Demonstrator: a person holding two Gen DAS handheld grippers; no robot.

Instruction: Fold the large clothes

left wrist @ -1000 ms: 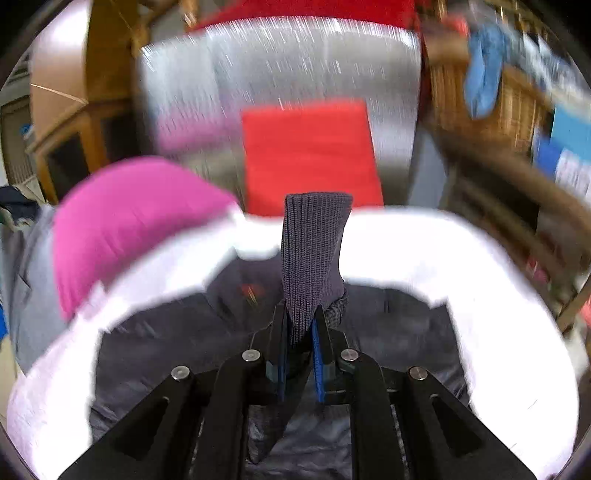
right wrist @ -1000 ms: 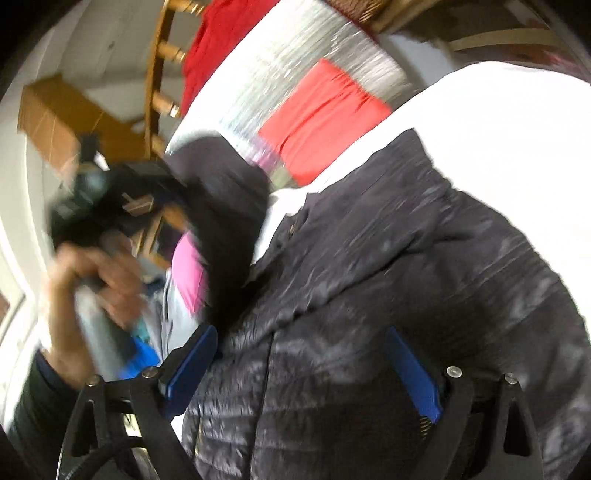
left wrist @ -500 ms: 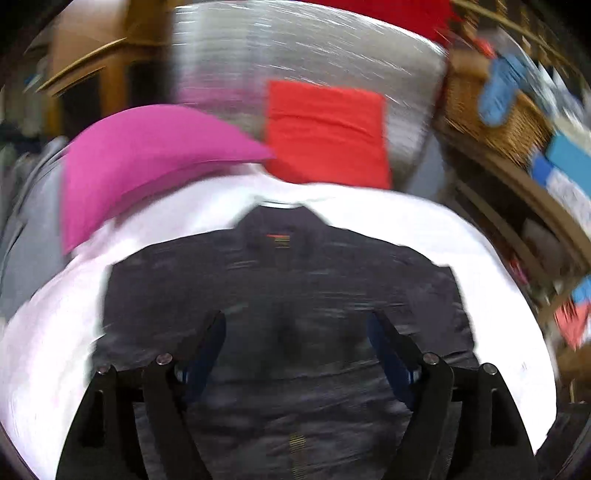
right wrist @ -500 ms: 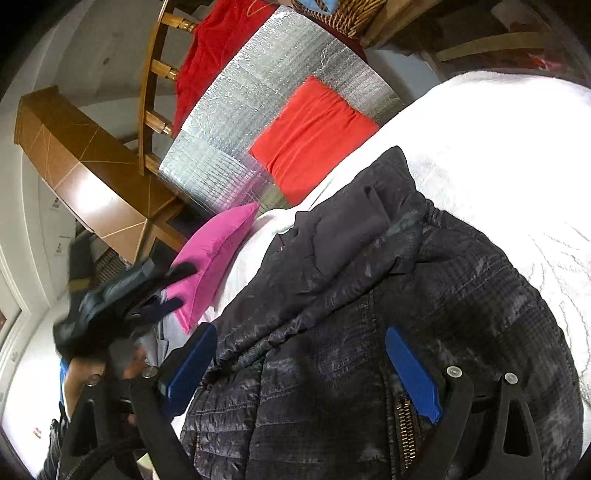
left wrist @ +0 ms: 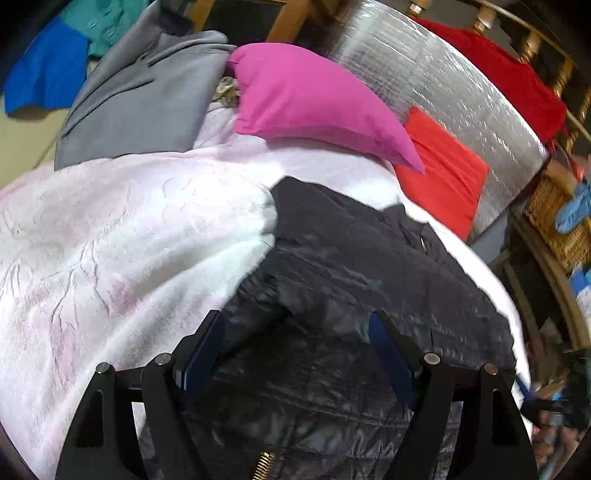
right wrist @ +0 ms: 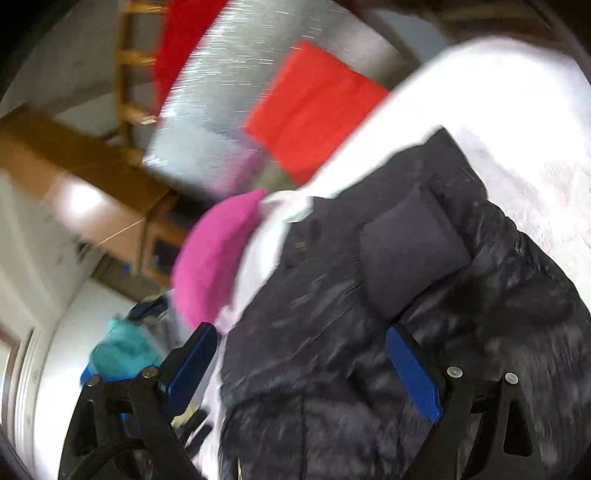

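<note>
I count one black puffer jacket (left wrist: 369, 295) on my bed's one white blanket (left wrist: 110, 240), with one pink pillow (left wrist: 314, 107) and one red cushion (left wrist: 439, 173) at its far edge. Beyond that edge lie one grey garment (left wrist: 140, 107), one blue one (left wrist: 48, 77) and one teal one (left wrist: 107, 26).

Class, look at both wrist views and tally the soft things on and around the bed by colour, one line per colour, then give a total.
Black: 1, jacket
Pink: 1, pillow
Orange-red: 1, cushion
White: 1, blanket
Grey: 1, garment
Total: 5

Black jacket's (left wrist: 369, 288) lower hem cut off below both views; right wrist view motion-blurred throughout.
</note>
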